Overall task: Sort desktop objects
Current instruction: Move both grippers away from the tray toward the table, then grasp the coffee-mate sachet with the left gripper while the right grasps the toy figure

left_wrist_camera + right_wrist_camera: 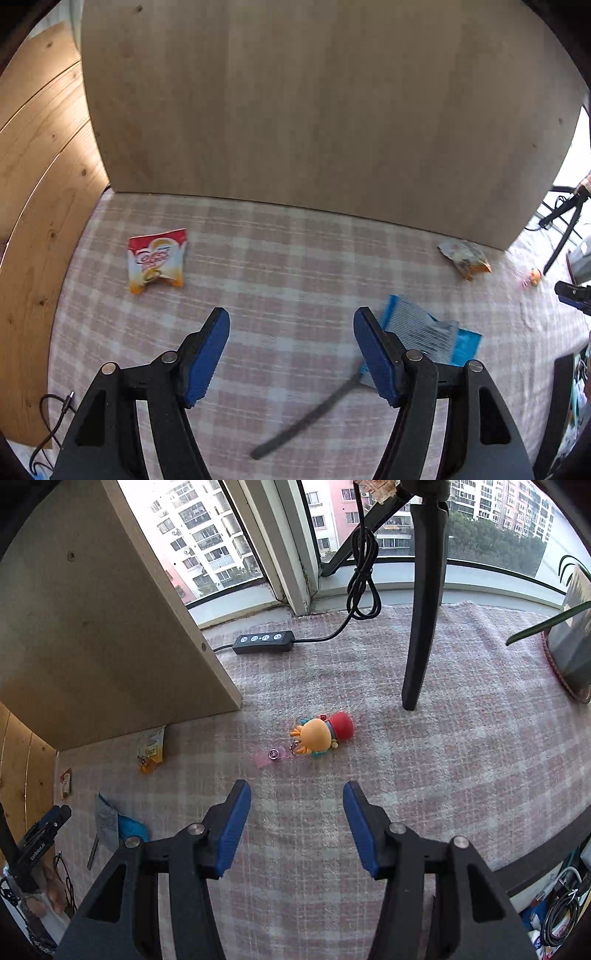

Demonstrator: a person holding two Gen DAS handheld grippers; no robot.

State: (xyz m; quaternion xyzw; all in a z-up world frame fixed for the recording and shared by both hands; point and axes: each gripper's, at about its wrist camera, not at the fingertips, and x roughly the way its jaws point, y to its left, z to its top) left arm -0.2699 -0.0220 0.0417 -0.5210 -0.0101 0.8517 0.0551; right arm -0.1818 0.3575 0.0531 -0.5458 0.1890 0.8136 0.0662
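My left gripper (pixel 291 325) is open above the checked cloth, nothing between its blue pads. A red and white coffee-creamer sachet (pixel 157 260) lies to its upper left. A blue and silver packet (pixel 430 334) lies flat just right of the right finger, and a dark thin strip (pixel 306 417) lies below it. A crumpled yellow snack wrapper (pixel 465 258) sits by the board's right corner. My right gripper (pixel 297 799) is open too, empty, pointing down at a small orange and red toy figure (pixel 325 733) with a pink badge reel (pixel 271 755) attached. The left gripper (pixel 44 830) shows at that view's left edge.
An upright wooden board (pixel 325 110) walls off the back of the cloth. A tripod leg (pixel 421 627) stands right of the toy, with a black cable controller (pixel 264 642) behind. A plant pot (pixel 569 635) sits far right. Cables lie at the table's left edge (pixel 55 417).
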